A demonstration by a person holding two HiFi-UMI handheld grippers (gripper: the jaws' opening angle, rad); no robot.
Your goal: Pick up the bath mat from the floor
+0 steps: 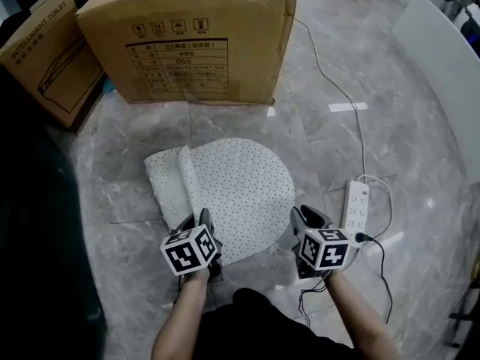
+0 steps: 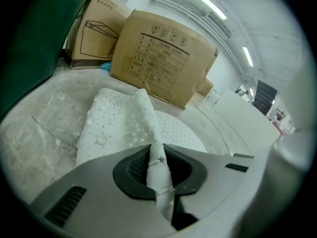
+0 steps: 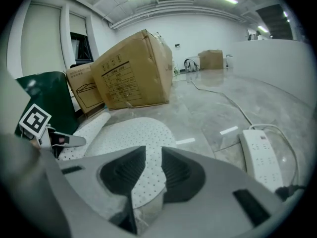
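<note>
My left gripper (image 1: 201, 217): low at 7 o'clock in the head view, jaws clamped tight on a pinched-up ridge of the bath mat (image 1: 240, 186), which stands squeezed between the dark pads (image 2: 132, 168).

My right gripper (image 1: 304, 217): low at 5 o'clock, jaws standing apart. The mat's near right edge lies in the gap between them, and the pads do not visibly press on it.

Bath mat: white and dotted with small holes, on the floor (image 1: 405, 171) straight ahead of both grippers, in the middle of the head view. Its rounded edge points toward 1 o'clock. The left part is gathered into a raised fold that runs from my left jaws toward 11 o'clock, and the rest lies flat.

Floor: grey veined marble tiles.

Power strip (image 1: 355, 208): white, lying at 3 o'clock of the mat, just beside my right gripper and apart from the mat. A black plug sits at its near end.

Cable (image 1: 330, 81): white, running from the strip across the floor toward 12 o'clock.

Large box (image 1: 195, 36): brown cardboard at 12 o'clock beyond the mat, not touching it, with its printed label facing me.

Second box (image 1: 41, 58): brown cardboard at 10 o'clock, beside the large one, with a line drawing on its side.

White wall (image 1: 450, 58): curved, at 2 o'clock, farthest right.
</note>
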